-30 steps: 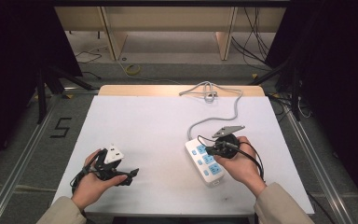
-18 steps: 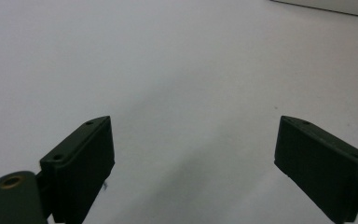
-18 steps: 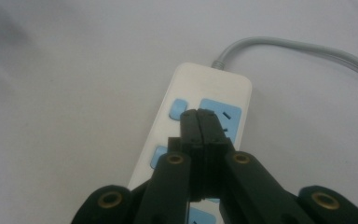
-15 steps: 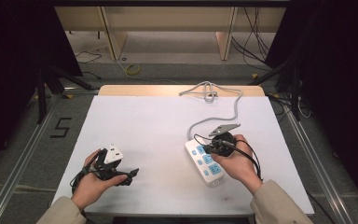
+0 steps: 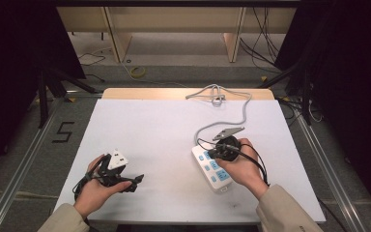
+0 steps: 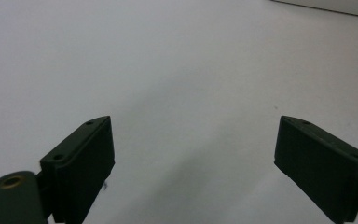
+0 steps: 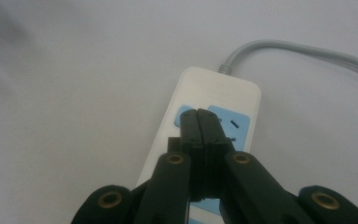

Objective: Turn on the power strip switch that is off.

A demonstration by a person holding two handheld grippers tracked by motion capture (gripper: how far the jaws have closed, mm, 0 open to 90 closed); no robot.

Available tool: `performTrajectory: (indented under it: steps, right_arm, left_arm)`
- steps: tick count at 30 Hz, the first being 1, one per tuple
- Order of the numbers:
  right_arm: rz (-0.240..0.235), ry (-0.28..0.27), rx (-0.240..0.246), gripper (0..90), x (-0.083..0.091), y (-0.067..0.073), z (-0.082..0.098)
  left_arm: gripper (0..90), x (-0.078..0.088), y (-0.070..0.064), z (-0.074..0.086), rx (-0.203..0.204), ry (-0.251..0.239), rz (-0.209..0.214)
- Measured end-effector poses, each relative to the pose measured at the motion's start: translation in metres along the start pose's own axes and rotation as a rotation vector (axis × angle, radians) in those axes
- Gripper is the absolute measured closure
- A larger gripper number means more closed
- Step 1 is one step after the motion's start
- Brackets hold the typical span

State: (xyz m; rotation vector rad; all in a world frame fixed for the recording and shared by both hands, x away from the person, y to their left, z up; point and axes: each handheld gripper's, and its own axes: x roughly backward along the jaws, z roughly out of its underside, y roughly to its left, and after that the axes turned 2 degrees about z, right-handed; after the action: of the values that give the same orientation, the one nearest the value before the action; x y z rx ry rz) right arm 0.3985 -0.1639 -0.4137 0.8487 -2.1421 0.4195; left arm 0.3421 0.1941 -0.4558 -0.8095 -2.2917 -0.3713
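Since the earlier frames almost nothing has shifted: your right hand has crept only slightly over the strip, your left hand has kept its place, and the strip lies where it did.

Worktop (image 5: 164, 130): white sheet over a wooden top, which shows as a strip at the far edge.

Power strip (image 5: 211, 167): white body with blue socket faces, lying flat on the right half of the worktop, long axis running diagonally away from you toward the left. Its grey cable (image 5: 244, 108) leaves the far end and runs up to a loose coil at the far edge of the worktop.

Right tongs (image 5: 214, 153): you hold them directly above the strip, tips over its far end. In the right gripper view the right tongs (image 7: 199, 122) are pressed together with nothing between them, tips over the boundary of the first two blue socket faces on the power strip (image 7: 235, 93). Whether the tips touch the plastic cannot be told.

Left tongs (image 5: 134, 182): near the front-left of the worktop, well apart from the strip, pointing toward it. In the left gripper view the left tongs (image 6: 193, 165) stand wide apart over bare white surface, gripping nothing.
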Motion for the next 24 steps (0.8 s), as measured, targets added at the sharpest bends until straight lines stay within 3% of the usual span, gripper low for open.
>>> performTrajectory:
  steps: [24]
  right_arm:
    - [-0.008, 0.023, 0.003, 90.0, -0.0088, 0.0035, -0.0083]
  left_arm:
    - [11.6, 0.0000, -0.0001, 0.0000, 0.001, -0.002, -0.002]
